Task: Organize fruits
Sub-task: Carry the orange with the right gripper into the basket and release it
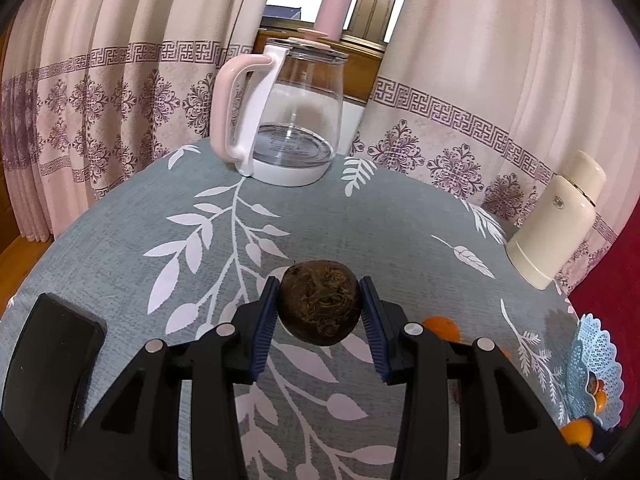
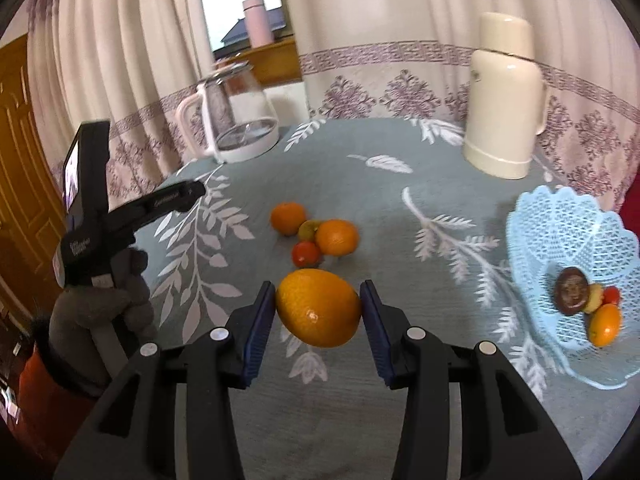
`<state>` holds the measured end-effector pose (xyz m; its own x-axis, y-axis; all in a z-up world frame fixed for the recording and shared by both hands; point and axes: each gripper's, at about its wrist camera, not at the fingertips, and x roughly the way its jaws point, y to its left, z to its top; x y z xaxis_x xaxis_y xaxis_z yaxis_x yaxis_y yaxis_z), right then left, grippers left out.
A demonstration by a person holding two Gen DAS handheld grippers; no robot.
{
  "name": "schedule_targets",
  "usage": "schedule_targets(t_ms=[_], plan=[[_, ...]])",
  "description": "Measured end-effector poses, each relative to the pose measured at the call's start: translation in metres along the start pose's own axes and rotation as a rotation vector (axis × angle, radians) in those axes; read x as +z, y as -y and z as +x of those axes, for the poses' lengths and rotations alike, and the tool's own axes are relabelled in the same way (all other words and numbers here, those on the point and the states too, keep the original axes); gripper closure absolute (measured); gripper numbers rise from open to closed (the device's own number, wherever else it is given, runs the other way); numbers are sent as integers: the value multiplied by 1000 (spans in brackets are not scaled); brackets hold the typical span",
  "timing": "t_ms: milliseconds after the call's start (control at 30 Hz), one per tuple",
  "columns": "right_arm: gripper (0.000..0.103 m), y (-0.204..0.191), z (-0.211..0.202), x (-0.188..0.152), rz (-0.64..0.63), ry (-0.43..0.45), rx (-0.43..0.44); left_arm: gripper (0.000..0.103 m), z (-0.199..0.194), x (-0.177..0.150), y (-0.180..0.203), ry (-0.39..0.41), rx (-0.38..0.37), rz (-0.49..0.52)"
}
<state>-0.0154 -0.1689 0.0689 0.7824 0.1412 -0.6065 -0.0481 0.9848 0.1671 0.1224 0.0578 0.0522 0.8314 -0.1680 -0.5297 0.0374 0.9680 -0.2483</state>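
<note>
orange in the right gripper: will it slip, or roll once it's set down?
The orange looks firm and glossy, pinched only at its two sides by the right gripper, so it could twist or slip. Being rounded, it would likely roll on the flat tablecloth; the blue basket has raised walls that should contain it.

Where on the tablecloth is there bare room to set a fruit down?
Bare cloth lies between the glass kettle and the cream thermos, and between the loose fruit cluster and the blue basket. The cluster itself is crowded, and the basket's low end already holds fruit.
</note>
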Motion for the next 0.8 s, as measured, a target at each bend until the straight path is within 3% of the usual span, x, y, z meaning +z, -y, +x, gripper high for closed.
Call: schedule_targets(t_ms=[567,800], plan=[[59,89,-57,3,176,106,-221,61,-4,-5,13,0,-32,32],[59,126,-66,-4,250,110,-304,61,-4,-5,14,-17,-57,26]])
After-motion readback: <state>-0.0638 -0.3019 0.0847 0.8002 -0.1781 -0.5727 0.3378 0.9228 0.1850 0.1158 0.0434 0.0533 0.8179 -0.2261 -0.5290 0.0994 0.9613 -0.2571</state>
